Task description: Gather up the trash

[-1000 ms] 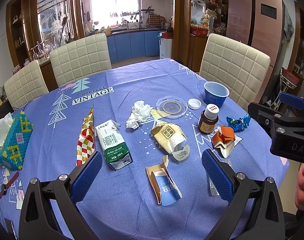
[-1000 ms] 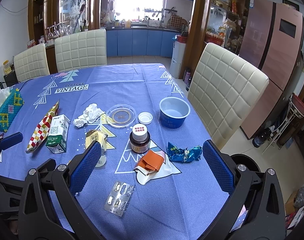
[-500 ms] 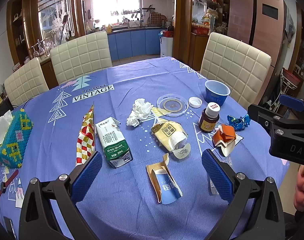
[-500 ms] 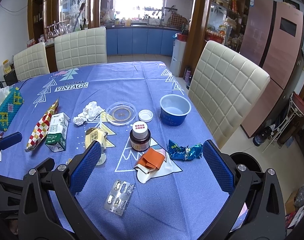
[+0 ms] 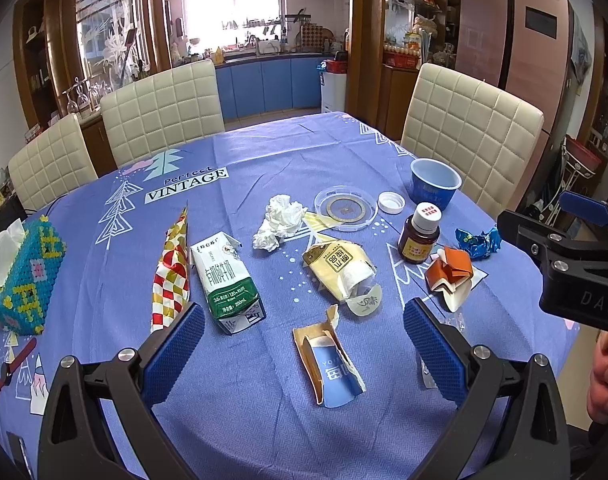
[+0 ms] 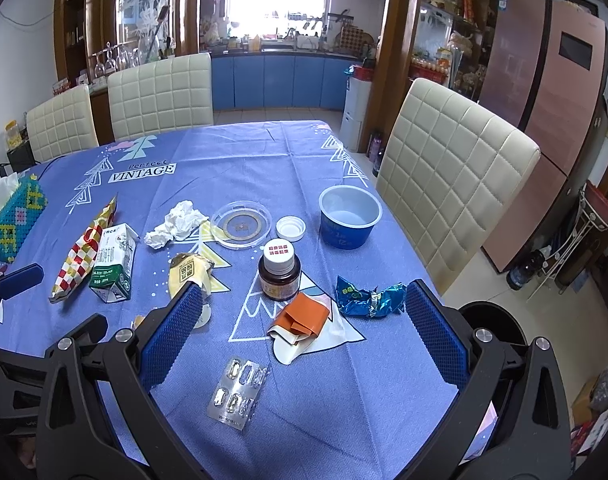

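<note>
Trash lies scattered on the blue tablecloth. My left gripper (image 5: 304,344) is open and empty above a torn blue-and-tan wrapper (image 5: 330,364). Ahead lie a green milk carton (image 5: 226,280), a checked foil wrapper (image 5: 170,272), a crumpled tissue (image 5: 280,220) and a yellow pouch (image 5: 340,268). My right gripper (image 6: 300,332) is open and empty above an orange folded wrapper (image 6: 302,316) and a pill blister (image 6: 238,392). A blue foil wrapper (image 6: 368,294) lies to the right. A brown medicine bottle (image 6: 279,270) stands behind.
A blue cup (image 6: 350,216), a clear plastic lid (image 6: 241,223) and a white cap (image 6: 290,227) sit farther back. A beaded tissue box (image 5: 22,276) stands at the left edge. Cream chairs surround the table. A black bin (image 6: 490,318) stands on the floor, right.
Both grippers have drifted slightly; the view shifts only a little. Nothing on the table has moved.
</note>
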